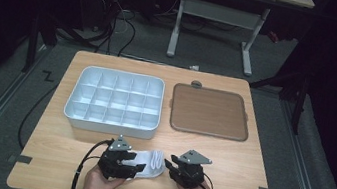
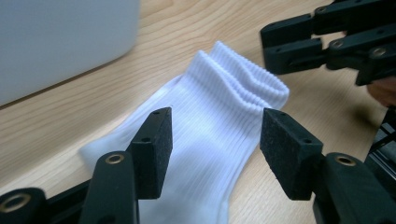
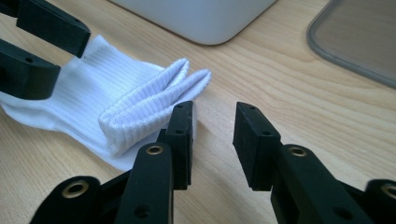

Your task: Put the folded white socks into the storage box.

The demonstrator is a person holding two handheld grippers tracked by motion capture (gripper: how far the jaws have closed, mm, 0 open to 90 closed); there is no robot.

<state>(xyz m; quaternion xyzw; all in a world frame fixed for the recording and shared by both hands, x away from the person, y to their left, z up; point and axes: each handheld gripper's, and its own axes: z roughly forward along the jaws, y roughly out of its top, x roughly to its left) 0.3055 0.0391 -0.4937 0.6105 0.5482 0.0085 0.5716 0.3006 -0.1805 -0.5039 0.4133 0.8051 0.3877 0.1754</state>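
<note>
A white ribbed sock (image 1: 152, 163) lies flat on the wooden table near its front edge, cuff toward the right. My left gripper (image 1: 137, 165) is open. In the left gripper view its jaws (image 2: 215, 140) stand apart over the sock (image 2: 210, 102), one pad on each side and neither pressing it. My right gripper (image 1: 169, 166) is open just right of the cuff. In the right gripper view its left pad (image 3: 182, 135) sits beside the cuff (image 3: 149, 102), with bare table between the jaws (image 3: 212, 126).
A white tray (image 1: 110, 125) divided into several compartments stands behind the sock at centre left. A flat brown tray (image 1: 209, 112) with a grey rim lies to its right. Bare tabletop runs along the front right. Cables trail from both grippers over the front edge.
</note>
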